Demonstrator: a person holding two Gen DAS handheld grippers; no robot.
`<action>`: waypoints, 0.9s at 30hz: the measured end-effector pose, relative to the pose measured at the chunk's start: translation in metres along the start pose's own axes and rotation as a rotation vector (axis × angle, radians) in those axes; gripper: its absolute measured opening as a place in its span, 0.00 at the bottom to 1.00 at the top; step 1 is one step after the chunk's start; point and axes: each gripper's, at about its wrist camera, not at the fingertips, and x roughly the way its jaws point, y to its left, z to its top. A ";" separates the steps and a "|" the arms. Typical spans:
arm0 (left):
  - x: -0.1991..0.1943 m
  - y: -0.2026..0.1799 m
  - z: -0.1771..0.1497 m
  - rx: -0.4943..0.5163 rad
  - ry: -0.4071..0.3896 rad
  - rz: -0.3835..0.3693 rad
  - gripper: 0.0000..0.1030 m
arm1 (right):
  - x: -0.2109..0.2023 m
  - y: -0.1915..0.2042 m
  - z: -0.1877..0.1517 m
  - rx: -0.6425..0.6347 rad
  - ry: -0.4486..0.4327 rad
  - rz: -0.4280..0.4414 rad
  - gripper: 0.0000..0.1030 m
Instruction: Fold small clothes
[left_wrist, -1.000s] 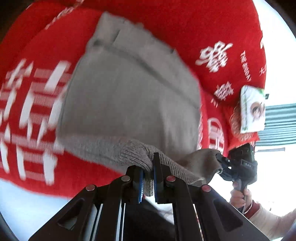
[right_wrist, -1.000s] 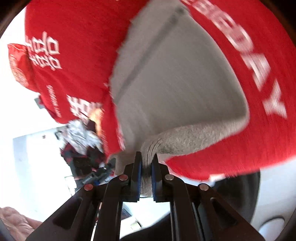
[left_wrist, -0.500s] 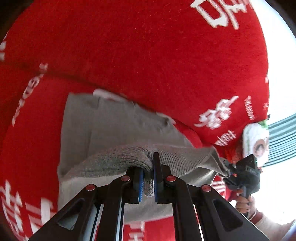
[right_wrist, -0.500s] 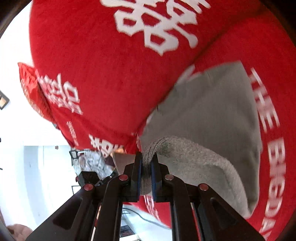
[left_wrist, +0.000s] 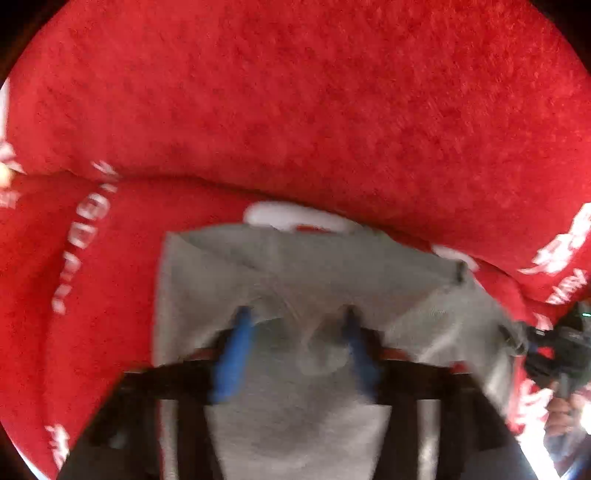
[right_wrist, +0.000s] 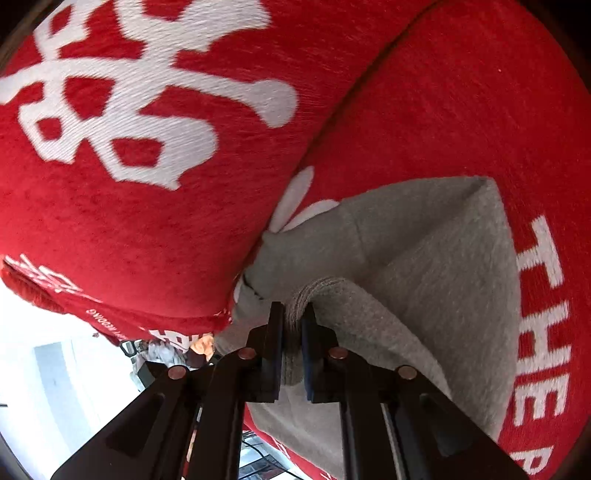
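The grey knit garment (right_wrist: 436, 266) lies folded over on a red plush cover (right_wrist: 461, 110) printed with large white characters and lettering, its far edge close to the seam where the cover rises into a padded back. In the left wrist view the same garment (left_wrist: 303, 266) spreads flat beneath the left gripper (left_wrist: 295, 321), whose blue-padded fingers (left_wrist: 236, 343) stand apart and are opening — cloth shows between them, but the pads do not press on it, and the view is blurred. The right gripper (right_wrist: 293, 314) is pinched on the ribbed hem of the garment, a thick roll of knit caught between its two fingers, though its jaws are starting to open. At the right edge of the left wrist view the right gripper (left_wrist: 554, 354) appears again, with a person's hand (left_wrist: 561, 410) below it.
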 end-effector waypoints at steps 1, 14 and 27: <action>-0.007 0.002 0.002 -0.001 -0.023 0.014 0.66 | -0.003 0.001 0.002 -0.002 -0.013 -0.016 0.14; 0.011 -0.021 -0.010 0.086 0.101 -0.073 0.66 | 0.011 0.062 -0.017 -0.295 0.084 -0.163 0.28; 0.040 0.014 0.010 -0.013 0.046 0.126 0.66 | -0.004 0.013 0.028 -0.198 -0.088 -0.353 0.23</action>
